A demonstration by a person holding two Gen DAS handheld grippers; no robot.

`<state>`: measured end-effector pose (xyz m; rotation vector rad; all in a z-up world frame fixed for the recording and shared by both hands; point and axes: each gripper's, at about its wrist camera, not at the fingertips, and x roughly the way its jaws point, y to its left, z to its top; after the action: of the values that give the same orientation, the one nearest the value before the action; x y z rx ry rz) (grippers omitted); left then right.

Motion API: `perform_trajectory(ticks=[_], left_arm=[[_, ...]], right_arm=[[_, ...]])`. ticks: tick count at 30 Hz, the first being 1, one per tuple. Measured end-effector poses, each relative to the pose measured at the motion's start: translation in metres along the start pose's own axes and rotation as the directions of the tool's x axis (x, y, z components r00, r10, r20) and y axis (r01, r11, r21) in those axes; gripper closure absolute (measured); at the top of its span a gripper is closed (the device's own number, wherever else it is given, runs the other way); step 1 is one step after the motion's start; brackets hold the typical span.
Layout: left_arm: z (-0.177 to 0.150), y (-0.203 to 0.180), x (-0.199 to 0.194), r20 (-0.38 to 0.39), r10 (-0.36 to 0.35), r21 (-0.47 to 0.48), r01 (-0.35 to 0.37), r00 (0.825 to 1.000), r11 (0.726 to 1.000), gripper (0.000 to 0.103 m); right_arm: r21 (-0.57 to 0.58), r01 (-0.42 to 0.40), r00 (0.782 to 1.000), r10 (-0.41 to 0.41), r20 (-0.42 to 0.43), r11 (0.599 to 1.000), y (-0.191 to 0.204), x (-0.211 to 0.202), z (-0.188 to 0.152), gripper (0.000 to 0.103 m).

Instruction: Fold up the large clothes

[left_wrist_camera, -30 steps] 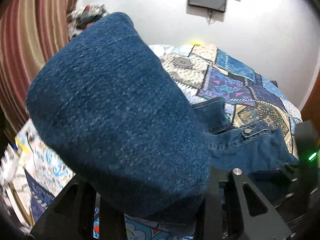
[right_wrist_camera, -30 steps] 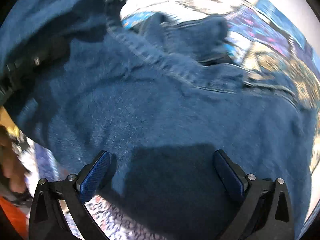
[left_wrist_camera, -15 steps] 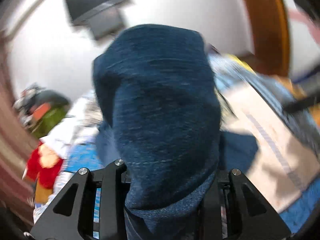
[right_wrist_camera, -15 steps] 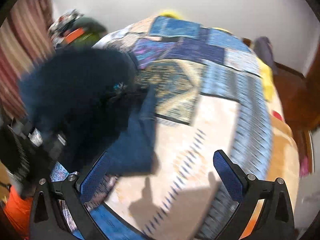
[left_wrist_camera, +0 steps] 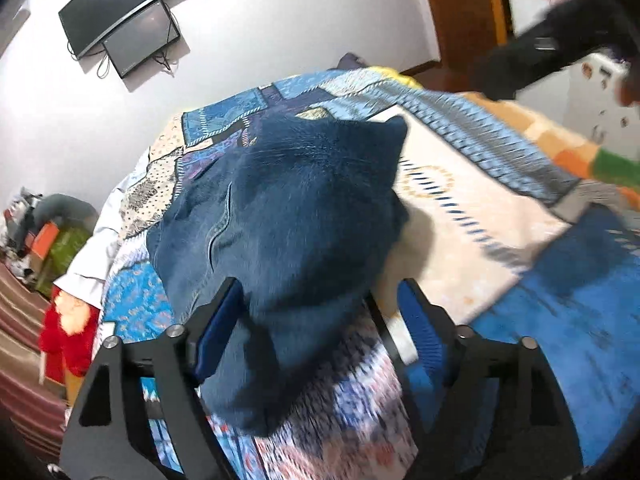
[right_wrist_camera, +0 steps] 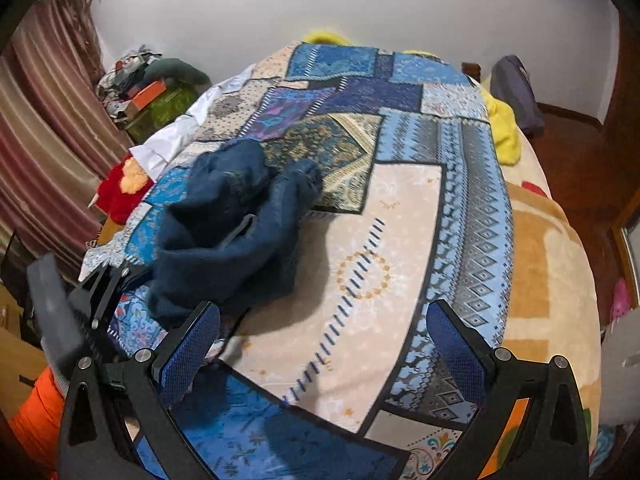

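The left tool [left_wrist_camera: 320, 320] has its jaws spread wide, both blue pads exposed, with the left pad [left_wrist_camera: 218, 330] against dark fabric and the right pad clear of it. The right tool [right_wrist_camera: 320, 344] is likewise fully spread, its pads [right_wrist_camera: 190, 354] gripping nothing. In the right wrist view, the left tool [right_wrist_camera: 102, 280] appears blurred at lower left.

The denim jacket [right_wrist_camera: 236, 232] is lying bunched on the bedspread [right_wrist_camera: 400, 280], toward its left side, a stuffed toy [right_wrist_camera: 120, 188] sitting beyond that edge.
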<state>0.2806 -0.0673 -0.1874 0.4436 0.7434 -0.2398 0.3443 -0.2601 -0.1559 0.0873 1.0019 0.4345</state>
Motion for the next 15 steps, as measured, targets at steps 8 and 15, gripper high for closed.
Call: perform_trajectory(ticks=[8,15], left_arm=[[-0.025,0.055,-0.036,-0.019,0.034,-0.222,-0.038,0.999,0.974,0.02],[-0.04,0.118,-0.02,-0.075,0.11,-0.389,-0.13,0.991,0.912,0.011]], right_arm=[[-0.093,-0.055,0.997,0.06,0.045,0.994,0.049,-0.004,0.023,0.0],[-0.193,-0.126,0.992,0.129,0.003,0.973,0.102,0.035,0.046,0.0]])
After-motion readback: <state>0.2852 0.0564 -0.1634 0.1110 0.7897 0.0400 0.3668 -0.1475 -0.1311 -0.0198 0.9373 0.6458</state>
